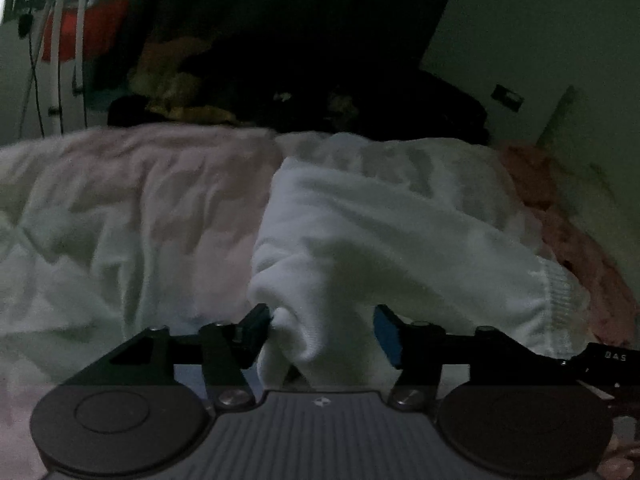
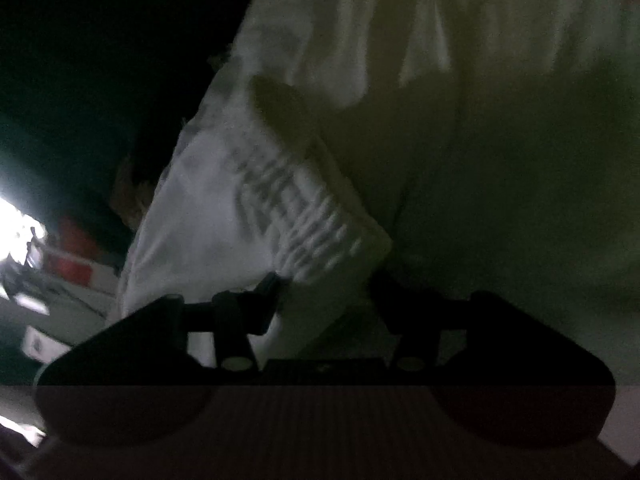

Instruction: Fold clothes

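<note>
Left wrist view shows the left gripper (image 1: 322, 330) with its jaws spread wide and a bunched fold of the white garment (image 1: 384, 216) lying between them; the fingers (image 1: 252, 332) flank the cloth but do not pinch it, so it reads as either lining up a grasp or having just let go. The garment lies on the bed (image 1: 120, 208), rumpled, with its ribbed hem (image 1: 560, 292) off to the right of the gripper and a pinkish cloth (image 1: 560, 216) beyond that hem, by the wall. Behind the garment a dark heap (image 1: 320, 92) of things is too dim to name. Right wrist view is very dark: the right gripper (image 2: 326, 296) sits against the garment's ribbed edge (image 2: 304, 216), apparently to take that hem, and cloth passes between its fingers, but I cannot tell whether they are clamped on it. How many folds the garment already carries is hidden by its bunching.
</note>
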Demonstrator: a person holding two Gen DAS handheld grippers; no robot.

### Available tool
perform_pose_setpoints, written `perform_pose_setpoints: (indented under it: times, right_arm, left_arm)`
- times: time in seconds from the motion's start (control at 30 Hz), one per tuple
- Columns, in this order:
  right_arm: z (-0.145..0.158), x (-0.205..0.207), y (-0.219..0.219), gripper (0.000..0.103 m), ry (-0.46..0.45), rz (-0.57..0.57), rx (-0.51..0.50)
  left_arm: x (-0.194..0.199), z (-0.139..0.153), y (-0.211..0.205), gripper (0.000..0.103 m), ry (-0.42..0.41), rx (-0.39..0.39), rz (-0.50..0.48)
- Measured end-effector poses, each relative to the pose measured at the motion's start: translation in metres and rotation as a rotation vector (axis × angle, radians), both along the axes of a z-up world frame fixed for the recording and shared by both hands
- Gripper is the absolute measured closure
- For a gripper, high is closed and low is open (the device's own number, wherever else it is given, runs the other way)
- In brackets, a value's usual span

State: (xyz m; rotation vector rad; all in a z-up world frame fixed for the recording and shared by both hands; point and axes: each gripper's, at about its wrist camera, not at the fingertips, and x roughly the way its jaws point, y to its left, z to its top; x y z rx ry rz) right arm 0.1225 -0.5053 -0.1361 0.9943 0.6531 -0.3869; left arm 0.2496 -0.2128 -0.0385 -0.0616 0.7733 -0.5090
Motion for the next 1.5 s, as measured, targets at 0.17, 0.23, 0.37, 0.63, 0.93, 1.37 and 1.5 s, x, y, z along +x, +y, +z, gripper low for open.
perform_pose_setpoints:
  times: [0.17, 0.23, 0.37, 0.63, 0.93, 1.37, 1.5]
  right_arm:
    - [0.054, -0.027, 0.019, 0.049, -0.004, 0.051, -0.15]
    - [0.073, -0.045, 0.027, 0.049, -0.033, 0.078, -0.196]
    - [0.111, -0.071, 0.045, 0.044, -0.091, 0.131, -0.288]
    - [0.179, -0.133, 0.103, 0.003, -0.208, 0.237, -0.486]
    - [0.2, -0.201, 0.165, 0.0, -0.325, 0.222, -0.614]
    - [0.16, -0.206, 0.223, 0.0, -0.374, 0.233, -0.79]
    - [0.145, -0.193, 0.225, 0.0, -0.339, 0.236, -0.815]
  left_arm:
    - [-0.048, 0.048, -0.001, 0.04, -0.077, 0.007, -0.035]
    - [-0.07, 0.069, 0.0, 0.037, -0.113, 0.009, -0.05]
    - [-0.117, 0.109, 0.005, 0.026, -0.184, 0.019, -0.068]
    - [-0.211, 0.168, 0.037, 0.0, -0.323, 0.052, -0.069]
    - [-0.307, 0.191, 0.097, 0.0, -0.446, -0.018, -0.031]
    - [-0.326, 0.147, 0.131, 0.0, -0.472, -0.012, 0.027]
    - [-0.312, 0.134, 0.135, 0.0, -0.462, -0.018, 0.049]
